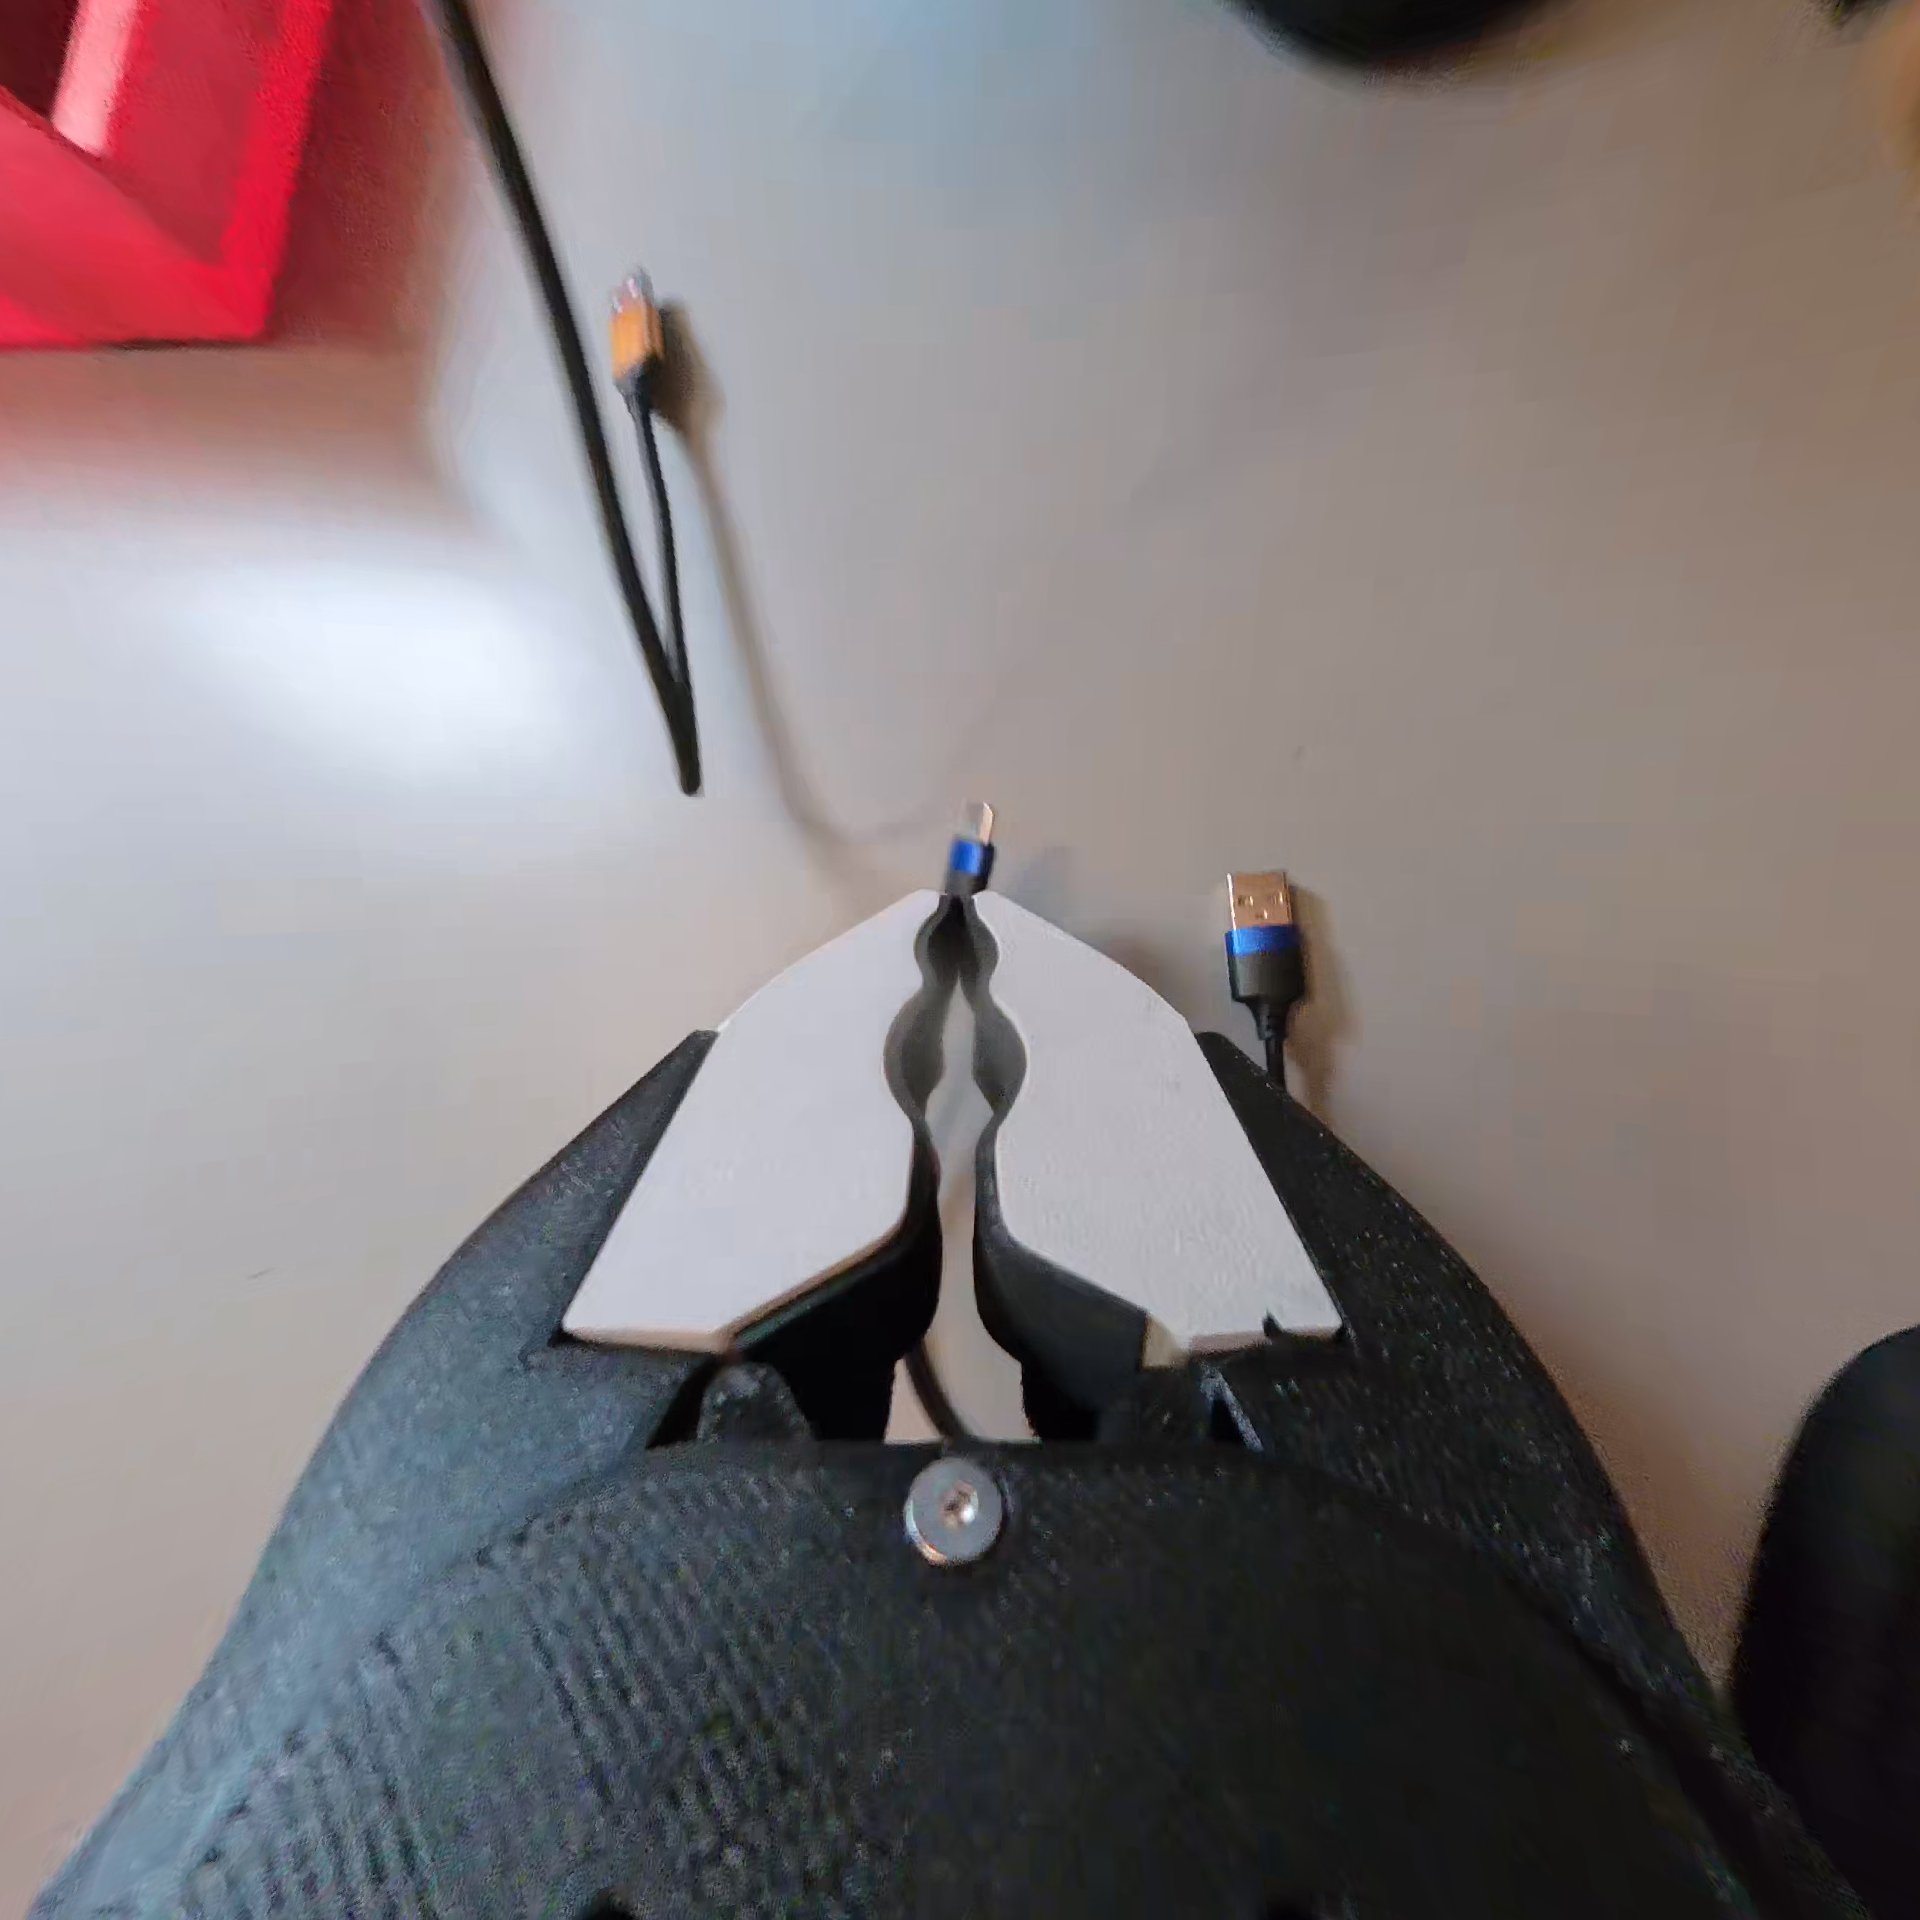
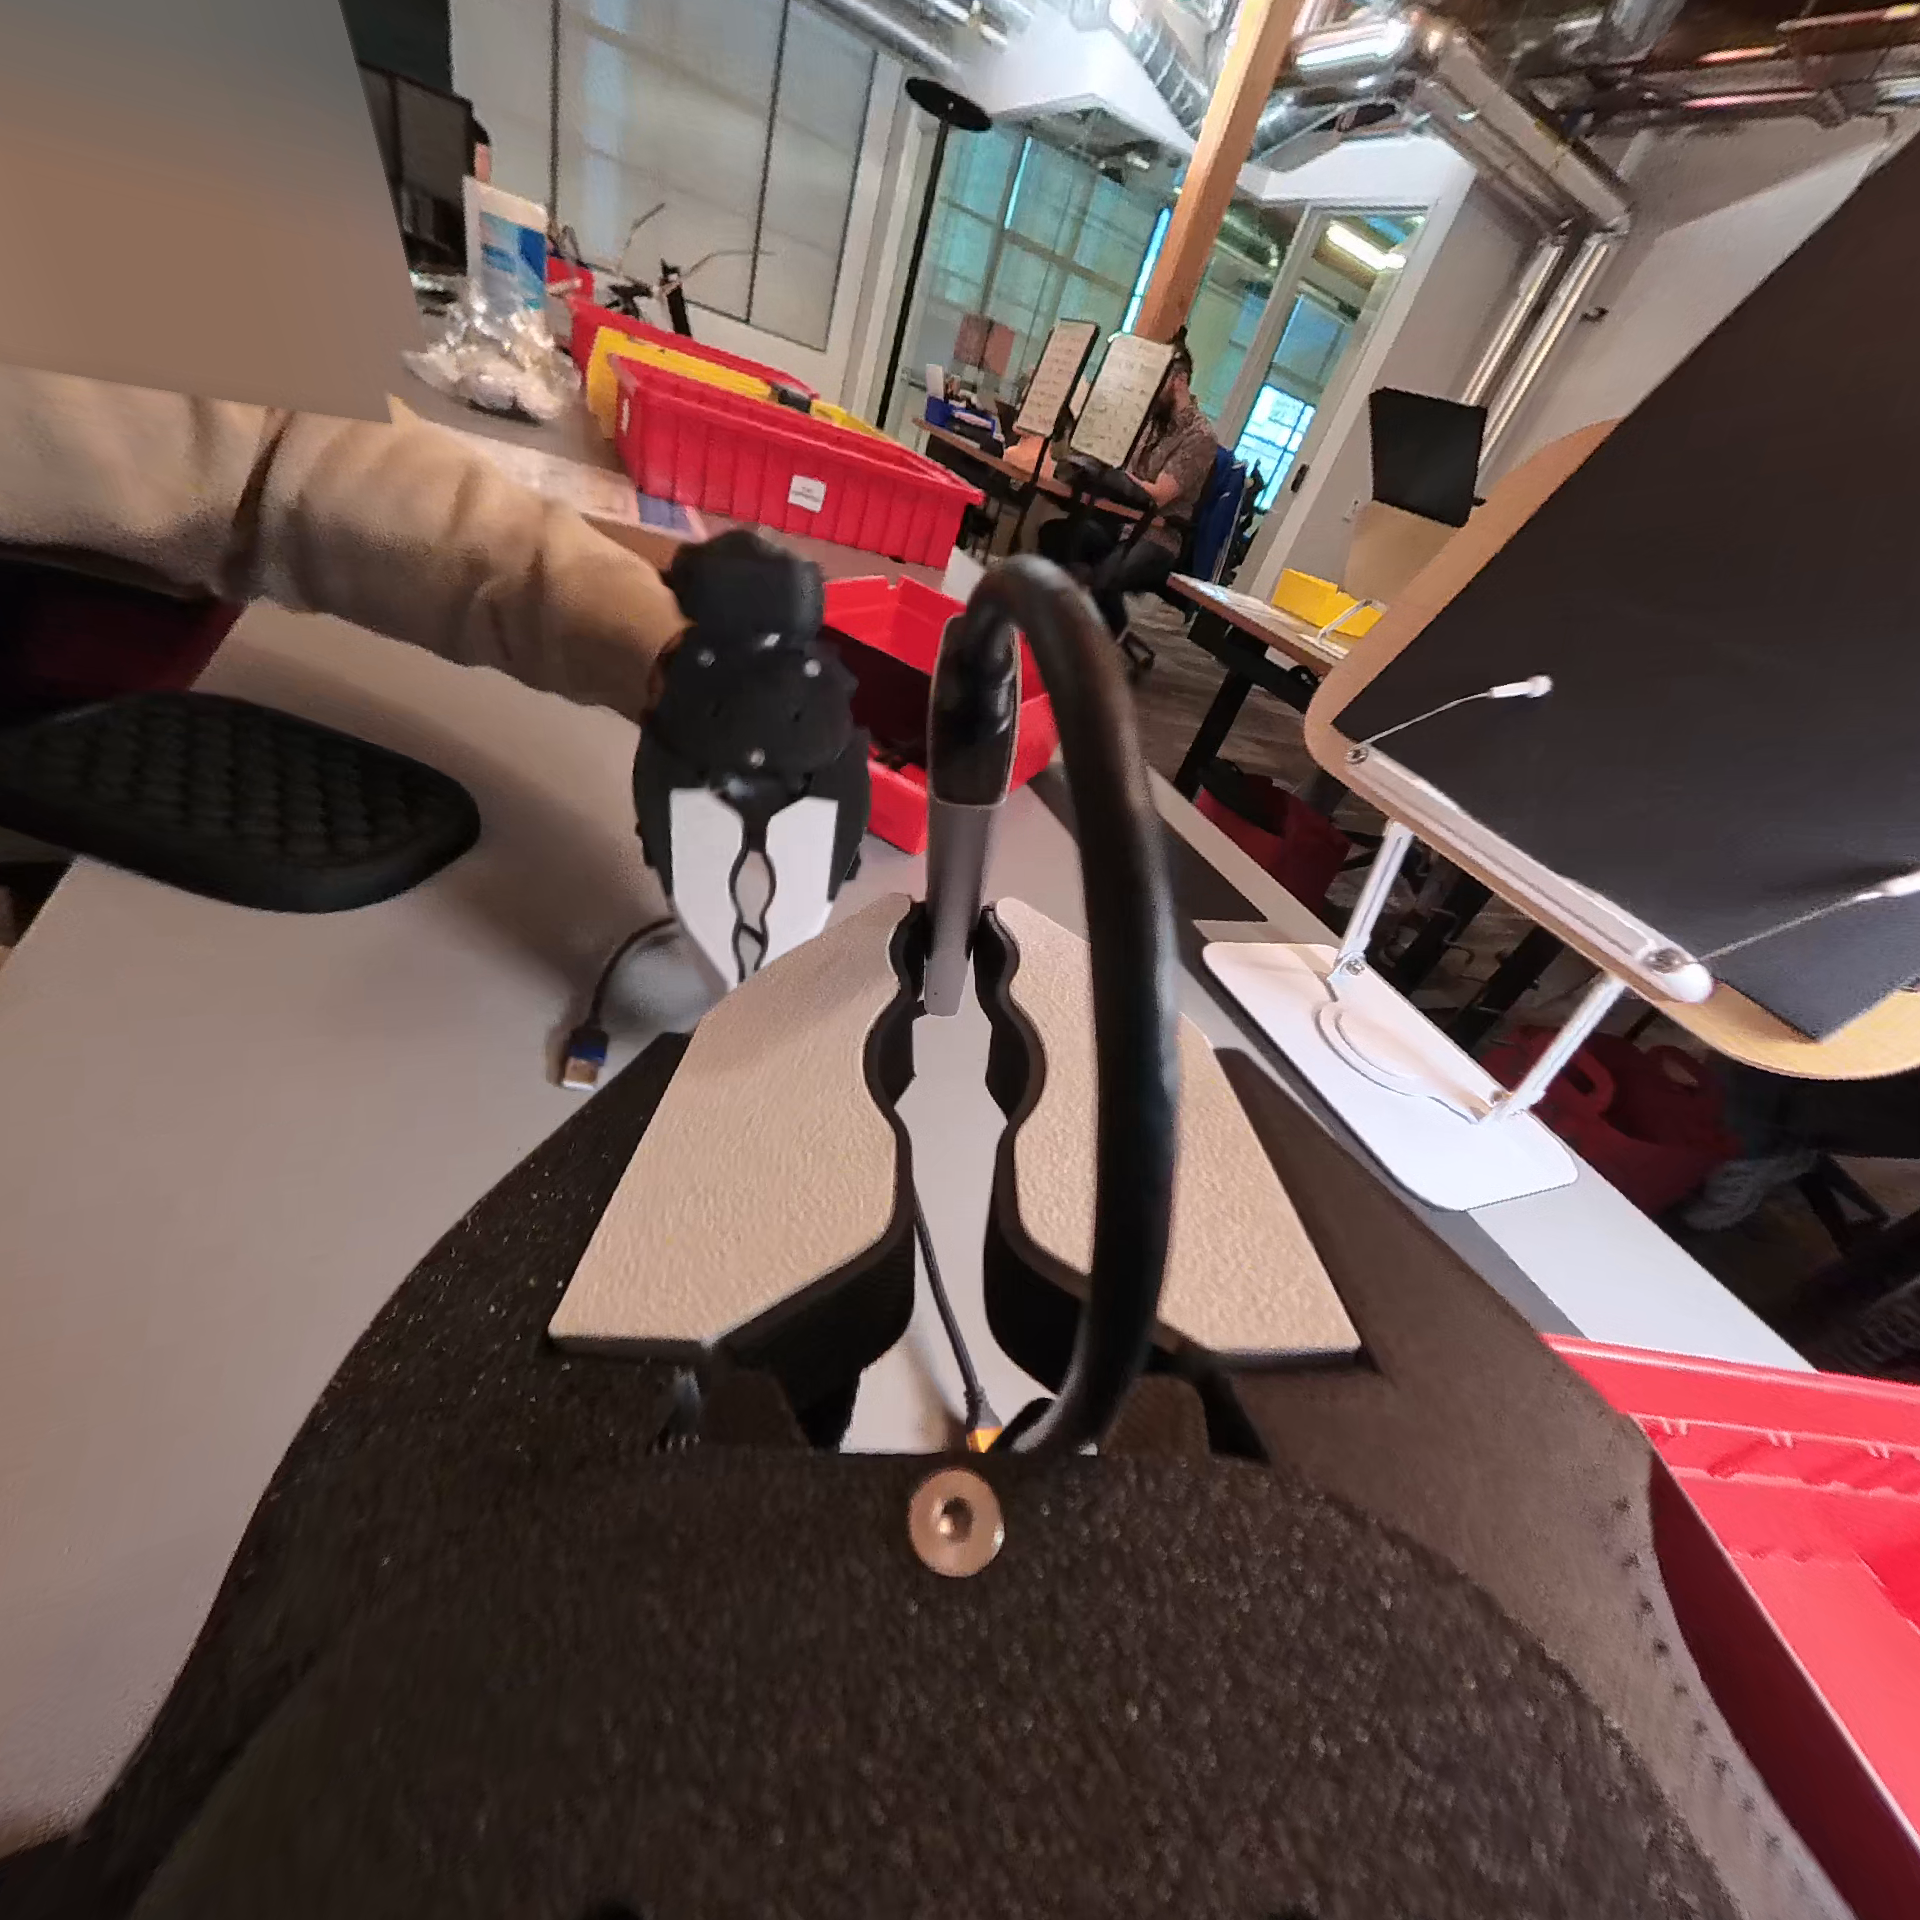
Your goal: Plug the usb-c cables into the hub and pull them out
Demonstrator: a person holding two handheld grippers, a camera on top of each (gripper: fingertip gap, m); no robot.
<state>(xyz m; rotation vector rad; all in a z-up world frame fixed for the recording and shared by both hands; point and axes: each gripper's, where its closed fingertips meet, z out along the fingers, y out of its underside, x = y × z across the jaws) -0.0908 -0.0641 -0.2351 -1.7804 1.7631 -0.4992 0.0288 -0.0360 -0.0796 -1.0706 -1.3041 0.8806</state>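
In the left wrist view my left gripper (image 1: 961,902) is shut on a black cable's USB-C plug with a blue band (image 1: 969,854). The plug's metal tip sticks out past the fingertips, just above the grey table (image 1: 1351,520). The same gripper shows in the right wrist view (image 2: 743,961), tips down near the table. My right gripper (image 2: 948,935) is shut on the lower end of a slim grey hub (image 2: 961,831) and holds it upright. The hub's thick black cable (image 2: 1127,883) arcs back over the right finger.
A blue-banded USB-A plug (image 1: 1260,930) lies right of my left fingers and also shows in the right wrist view (image 2: 584,1058). An orange-banded plug on a black cable (image 1: 634,332) lies farther off. A red bin (image 1: 135,166) is far left. A white stand (image 2: 1392,1081) is right.
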